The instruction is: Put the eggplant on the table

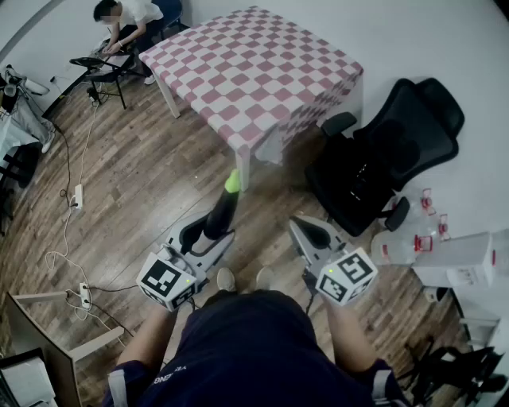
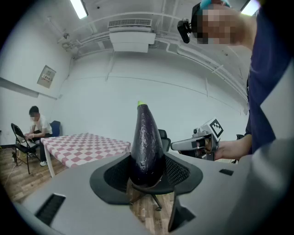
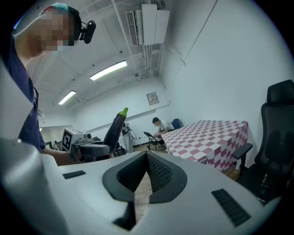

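Note:
A dark purple eggplant with a green stem tip stands up out of my left gripper, whose jaws are shut on its thick end. In the left gripper view the eggplant fills the gap between the pads of that gripper. The pink-and-white checkered table stands ahead, well beyond the eggplant's tip, and its top is bare. My right gripper is held level beside the left one; in its own view the pads meet with nothing between them. The eggplant shows to its left.
A black office chair stands right of the table's near corner. White containers and a box sit on the floor at the right. Cables and a power strip lie on the wooden floor at the left. A person sits beyond the table.

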Tool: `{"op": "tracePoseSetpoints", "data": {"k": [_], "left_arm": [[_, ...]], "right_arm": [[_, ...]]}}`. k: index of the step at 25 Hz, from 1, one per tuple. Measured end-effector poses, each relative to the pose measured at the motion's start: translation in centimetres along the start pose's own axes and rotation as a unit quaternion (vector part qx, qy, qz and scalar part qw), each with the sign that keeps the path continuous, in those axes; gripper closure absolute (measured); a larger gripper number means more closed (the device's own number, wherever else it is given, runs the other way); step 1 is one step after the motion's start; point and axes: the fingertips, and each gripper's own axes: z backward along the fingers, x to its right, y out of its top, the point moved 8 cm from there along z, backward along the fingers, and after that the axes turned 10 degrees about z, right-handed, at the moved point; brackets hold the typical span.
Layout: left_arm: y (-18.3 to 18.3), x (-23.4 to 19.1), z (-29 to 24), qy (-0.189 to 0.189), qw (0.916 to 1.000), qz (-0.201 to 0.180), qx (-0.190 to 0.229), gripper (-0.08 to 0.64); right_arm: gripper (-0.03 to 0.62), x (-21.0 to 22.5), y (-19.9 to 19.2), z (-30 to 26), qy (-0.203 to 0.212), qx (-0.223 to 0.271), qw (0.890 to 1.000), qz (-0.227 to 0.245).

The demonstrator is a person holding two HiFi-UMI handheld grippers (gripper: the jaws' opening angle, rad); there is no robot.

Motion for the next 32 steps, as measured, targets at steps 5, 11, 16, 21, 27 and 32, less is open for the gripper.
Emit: {"op": "tracePoseSetpoints", "data": {"k": [5,11,16,21,27,32], "left_arm": [[0.0,0.3,-0.2,0.003,1.0000,0.002,-0.003,0.327],[-0.4,0.8,-0.9,0.009,0.9999,0.000,-0.008,0.327],[-0.5,1.3,-2.3,0.021,0.9998,-0.002,-0.006,0.327],[-0.2,2.1,-4.1,0.035,0.9994,-0.005,0.005,0.327],[0.0,2.5,-5.8,0.051,0.9986,-0.007,0.007,0.327],[0.4,1.0,-7.3,0.058,0.9983,-0.004,0.006,0.327]], "right_arm": [[0.577,0.2,0.0,0.1,0.006,0.000,1.000,-0.003],[0.577,1.0,-0.3,0.5,0.012,0.000,1.000,-0.005],[0.575,2.4,-0.3,1.0,0.026,0.008,1.000,0.000],[0.575,4.7,-0.6,1.9,0.034,0.012,0.999,0.005],[0.575,7.6,-1.2,3.1,0.035,0.009,0.999,-0.005],[0.575,9.7,-1.3,2.2,0.032,0.009,0.999,-0.010]]}}
